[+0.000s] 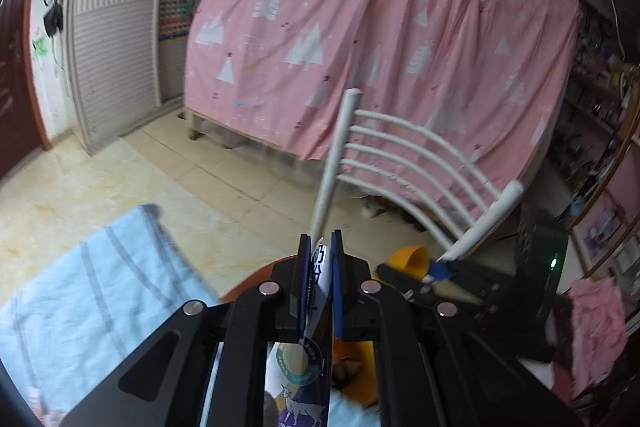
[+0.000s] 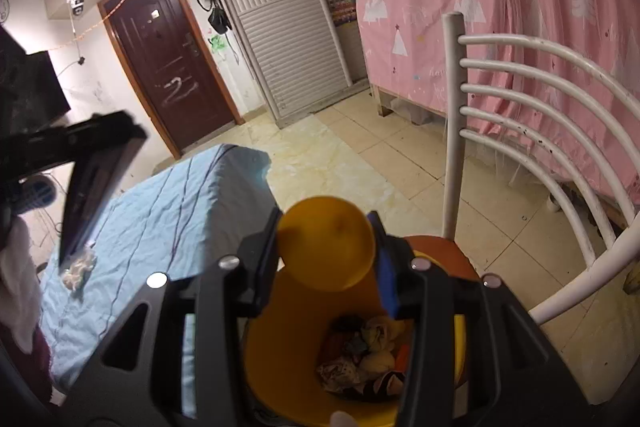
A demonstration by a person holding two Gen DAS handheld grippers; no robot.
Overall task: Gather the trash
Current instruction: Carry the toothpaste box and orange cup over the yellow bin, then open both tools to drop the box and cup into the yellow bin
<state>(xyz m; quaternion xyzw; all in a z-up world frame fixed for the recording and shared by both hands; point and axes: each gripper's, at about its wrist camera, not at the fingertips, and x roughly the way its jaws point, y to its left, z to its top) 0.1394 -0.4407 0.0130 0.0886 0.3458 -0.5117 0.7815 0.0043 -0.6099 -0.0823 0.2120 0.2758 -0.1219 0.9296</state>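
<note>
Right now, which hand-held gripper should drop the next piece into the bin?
Left. The left hand-held gripper is shut on a printed white-and-purple wrapper; the right hand-held gripper grips the yellow plastic bin's lid above its trash.

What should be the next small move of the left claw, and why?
Probably carry the left claw over the yellow bin and then open it. It is shut on a printed wrapper, so the trash is already held. The right claw grips the bin's raised lid, so the bin stands open, with scraps inside.
</note>
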